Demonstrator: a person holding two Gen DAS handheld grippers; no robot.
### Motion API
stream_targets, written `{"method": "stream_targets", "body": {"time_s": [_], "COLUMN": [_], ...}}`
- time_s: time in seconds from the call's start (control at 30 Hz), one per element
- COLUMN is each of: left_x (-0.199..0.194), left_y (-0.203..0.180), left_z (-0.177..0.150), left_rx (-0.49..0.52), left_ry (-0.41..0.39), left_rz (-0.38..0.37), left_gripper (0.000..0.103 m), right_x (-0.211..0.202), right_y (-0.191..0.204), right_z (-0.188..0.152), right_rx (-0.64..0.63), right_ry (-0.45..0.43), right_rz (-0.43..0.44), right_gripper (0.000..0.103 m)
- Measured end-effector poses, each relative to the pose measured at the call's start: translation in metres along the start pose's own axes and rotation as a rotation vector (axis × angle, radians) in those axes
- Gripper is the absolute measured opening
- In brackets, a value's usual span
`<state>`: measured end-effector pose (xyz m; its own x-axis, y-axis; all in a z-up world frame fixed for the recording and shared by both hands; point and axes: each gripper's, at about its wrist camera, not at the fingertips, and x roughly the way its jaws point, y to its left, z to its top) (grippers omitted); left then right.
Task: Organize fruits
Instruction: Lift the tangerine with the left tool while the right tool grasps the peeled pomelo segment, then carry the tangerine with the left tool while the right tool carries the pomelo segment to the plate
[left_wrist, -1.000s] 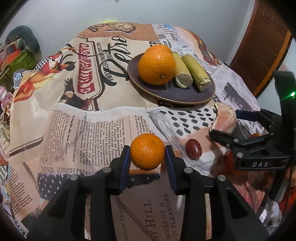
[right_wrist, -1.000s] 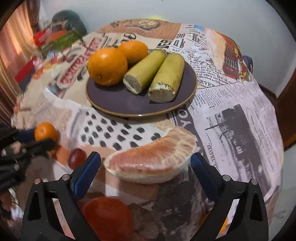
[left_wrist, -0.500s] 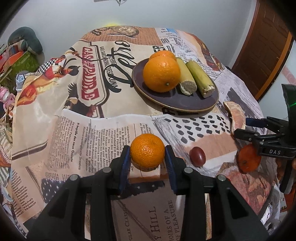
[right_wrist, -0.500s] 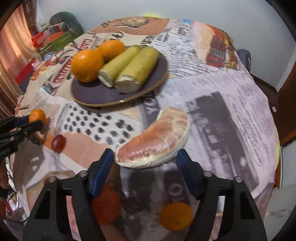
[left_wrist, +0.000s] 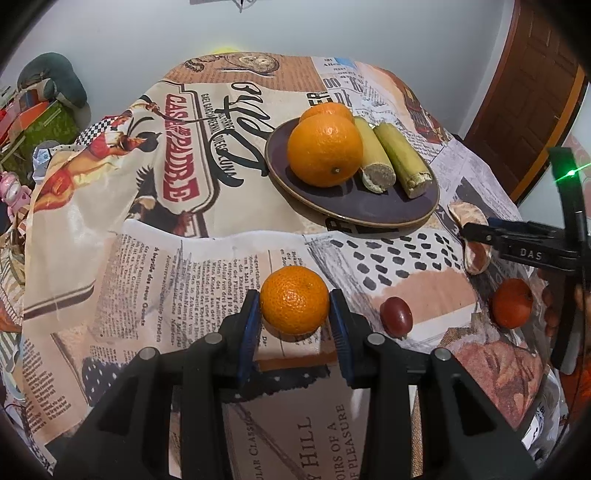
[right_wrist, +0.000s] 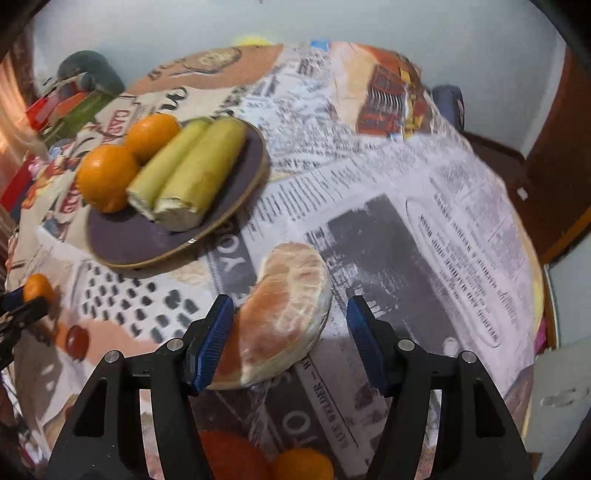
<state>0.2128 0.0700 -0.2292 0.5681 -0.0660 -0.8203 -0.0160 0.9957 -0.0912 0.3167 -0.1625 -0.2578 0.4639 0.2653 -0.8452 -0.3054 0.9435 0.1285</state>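
Right claw (right_wrist: 290, 334) narrowed on pithy pomelo wedge (right_wrist: 284, 317), left claw (left_wrist: 294, 321) clenching dimpled mandarin (left_wrist: 294, 300)

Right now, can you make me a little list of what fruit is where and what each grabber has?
plate: two oranges and two green stalk pieces
left gripper: shut on a small orange
right gripper: a peeled citrus wedge sits between its pads; a gap shows on one side
loose on the tablecloth: a grape and a reddish orange
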Motion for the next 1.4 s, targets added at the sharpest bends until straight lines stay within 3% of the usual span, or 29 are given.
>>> {"method": "stream_targets", "body": {"time_s": [0.17, 0.3, 0.5, 0.93, 1.17, 1.4], "left_x": [0.004, 0.006, 0.0, -0.009, 0.006, 0.026], "left_y": [-0.001, -0.003, -0.006, -0.021, -0.029, -0.031], "left_z": [0.002, 0.003, 0.009, 0.037, 0.049, 0.064], "left_rx": [-0.001, 0.001, 0.011, 0.038, 0.04, 0.037], "left_ry": [0.003, 0.002, -0.014, -0.072, -0.055, -0.028], "left_rz": [0.001, -0.002, -0.003, -0.019, -0.05, -0.077], "left_gripper": [0.037, 0.037, 0.037, 0.037, 0.037, 0.037], "right_x": [0.01, 0.01, 0.001, -0.042, -0.057, -0.046], "right_y": [0.005, 0.014, 0.015, 0.011, 0.027, 0.046], "right_z": [0.0, 0.001, -0.002, 0.012, 0.025, 0.042], "right_rx": [-0.005, -0.059, -0.066, -0.058, -0.084, -0.118], "right_ry": [0.011, -0.006, -0.063, -0.167, -0.22, -0.225], "right_rz": [0.018, -0.006, -0.014, 0.022, 0.064, 0.097], "right_gripper": [0.063, 0.048, 0.042, 0.042, 0.041, 0.041]}}
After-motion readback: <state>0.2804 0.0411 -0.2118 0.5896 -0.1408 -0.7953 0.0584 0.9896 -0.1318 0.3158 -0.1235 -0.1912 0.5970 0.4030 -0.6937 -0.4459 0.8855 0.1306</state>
